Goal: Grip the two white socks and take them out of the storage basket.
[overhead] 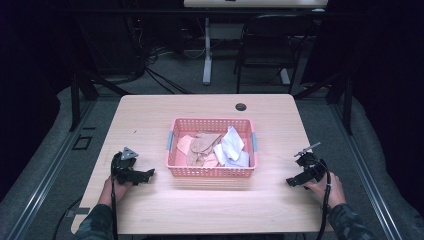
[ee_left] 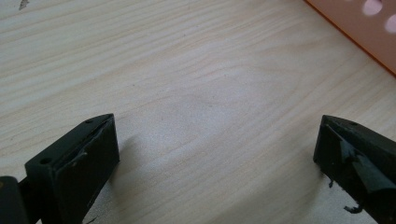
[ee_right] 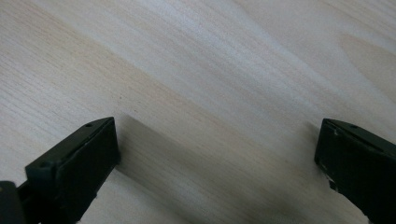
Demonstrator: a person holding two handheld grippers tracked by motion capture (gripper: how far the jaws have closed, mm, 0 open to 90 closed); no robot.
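Sleeved forearms at the bottom edge of the high view, a hand on each gripper. Left gripper (overhead: pixel 145 175) down on the table (overhead: pixel 150 115), just left of the basket (overhead: pixel 210 171) and near its front corner, grey three-cornered plate on top, tips pointing toward the basket. Jaws wide apart in the left gripper view (ee_left: pixel 217 140), nothing but bare wood grain between them; a corner of the basket wall (ee_left: pixel 359 28) at upper right, apart from the jaw tips. Some frayed black padding on the right-hand jaw there.

Right gripper (overhead: pixel 291 182) low over the table on the far side of the basket, well apart from it, tips pointing inward. Jaws spread wide in the right gripper view (ee_right: pixel 217 140) as well, only wood between them, with their shadows falling on the board.

Basket at the middle of the table, pink with a perforated wall and grey clips on its two short ends. Inside, a heap of crumpled scraps (overhead: pixel 207 145): tan and peach pieces to the left, white ones (overhead: pixel 231 145) to the right. Paper or cloth, hard to tell from this height. Neither gripper touching basket or scraps.

Small dark hole (overhead: pixel 241 106) in the tabletop beyond the basket. Chair (overhead: pixel 265 45) and a desk leg (overhead: pixel 207 55) on the floor farther back.
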